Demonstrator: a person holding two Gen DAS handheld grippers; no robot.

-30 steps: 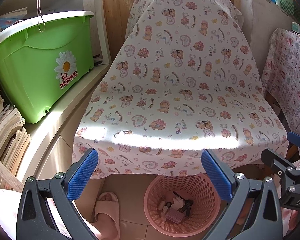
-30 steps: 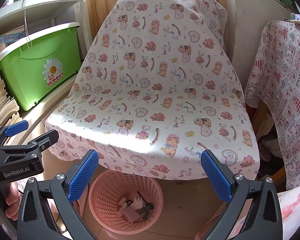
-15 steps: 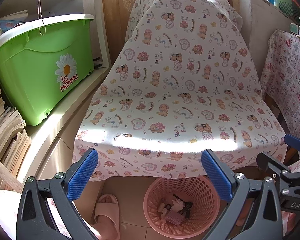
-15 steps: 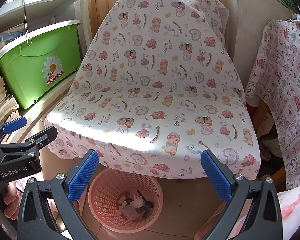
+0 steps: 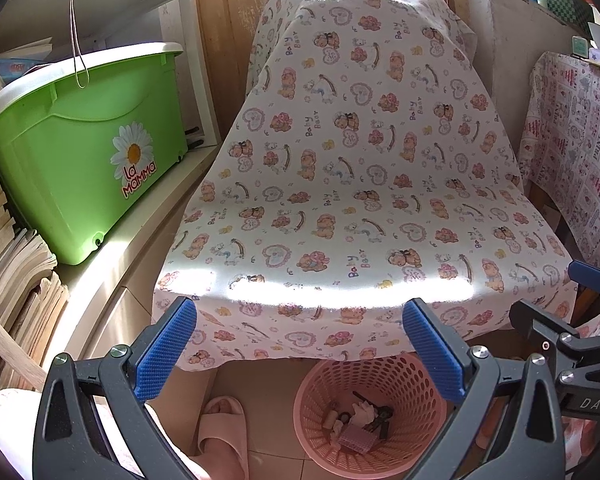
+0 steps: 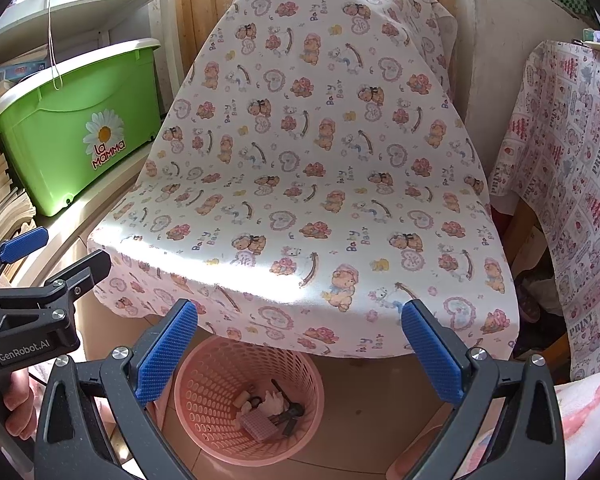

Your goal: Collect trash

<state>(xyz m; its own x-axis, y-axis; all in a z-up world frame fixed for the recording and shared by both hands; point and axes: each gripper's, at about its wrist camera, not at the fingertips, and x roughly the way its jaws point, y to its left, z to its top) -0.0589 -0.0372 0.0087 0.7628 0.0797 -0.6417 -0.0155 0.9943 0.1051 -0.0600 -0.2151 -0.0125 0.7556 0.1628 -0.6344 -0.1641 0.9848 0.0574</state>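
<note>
A pink mesh waste basket (image 5: 400, 376) (image 6: 216, 376) stands on the tiled floor under the front edge of a chair. Several small bits of trash (image 5: 358, 420) (image 6: 270, 408) lie at its bottom, among them a pink checked piece and dark scraps. My left gripper (image 5: 300, 344) hangs above and in front of the basket, open with nothing between its blue pads. My right gripper (image 6: 300, 344) is beside it, also open and empty. Each gripper shows at the edge of the other's view.
The chair is draped in a bear-print cloth (image 5: 352, 184). A green lidded bin (image 5: 80, 148) sits on a low shelf at left, beside stacked papers (image 5: 16, 264). A pink slipper (image 5: 224, 428) lies left of the basket. A table with a printed cloth (image 6: 572, 184) stands at right.
Both grippers have pulled back and risen slightly, so the chair and basket sit a little lower and farther. Both stay open.
</note>
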